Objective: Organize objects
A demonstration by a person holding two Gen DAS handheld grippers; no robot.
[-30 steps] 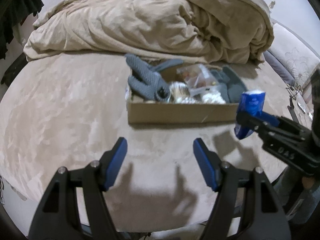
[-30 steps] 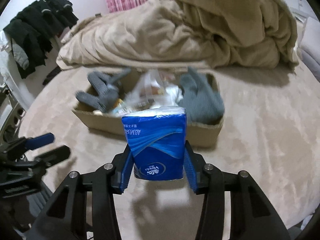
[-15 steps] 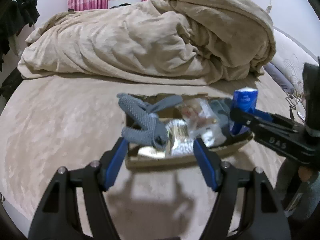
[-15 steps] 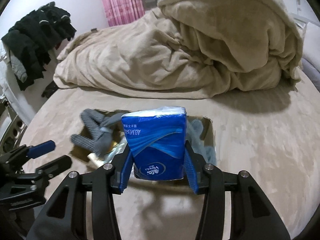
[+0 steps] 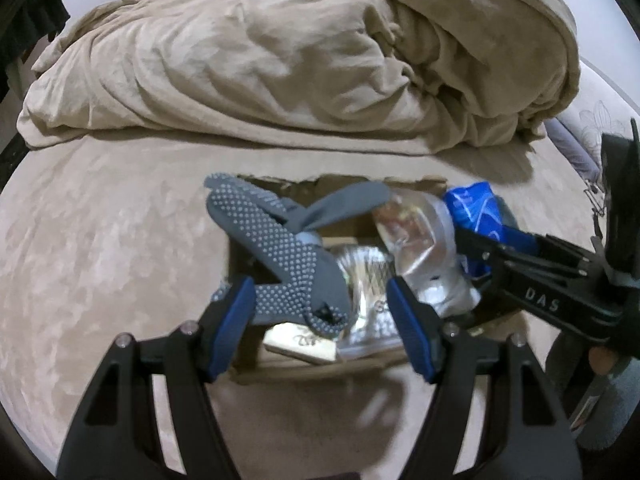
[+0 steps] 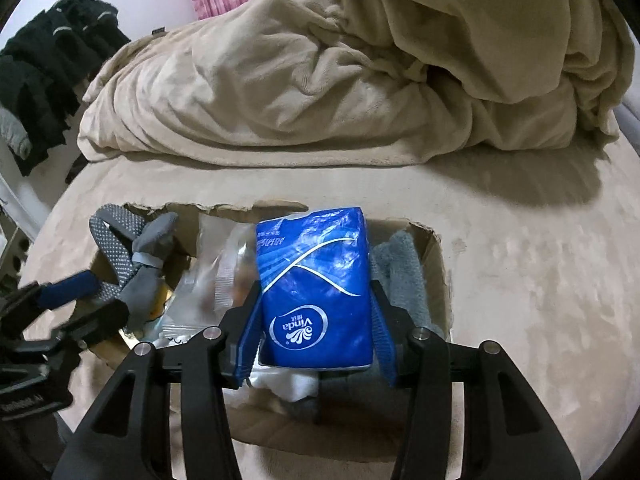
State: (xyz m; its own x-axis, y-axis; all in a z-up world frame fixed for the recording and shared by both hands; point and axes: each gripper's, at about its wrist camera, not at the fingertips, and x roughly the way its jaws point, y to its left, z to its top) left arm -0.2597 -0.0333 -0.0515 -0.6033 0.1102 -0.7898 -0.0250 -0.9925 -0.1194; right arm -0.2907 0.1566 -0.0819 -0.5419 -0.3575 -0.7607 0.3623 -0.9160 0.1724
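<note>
The blue tissue pack (image 6: pixel 314 286) is clamped between the pads of the right gripper (image 6: pixel 316 340), its long axis running forward along the fingers, logo end nearest the camera. It is held above the cardboard box (image 6: pixel 438 276), whereas a second ago it was short of the box. The left gripper (image 5: pixel 322 330) is spread wide and empty, brought over the grey dotted gloves (image 5: pixel 280 256).

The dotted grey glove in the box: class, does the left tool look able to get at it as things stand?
Probably yes. The left tool is open right over the dotted grey glove, which lies on top in the cardboard box; the right tool with its tissue pack stands off to the side.
</note>
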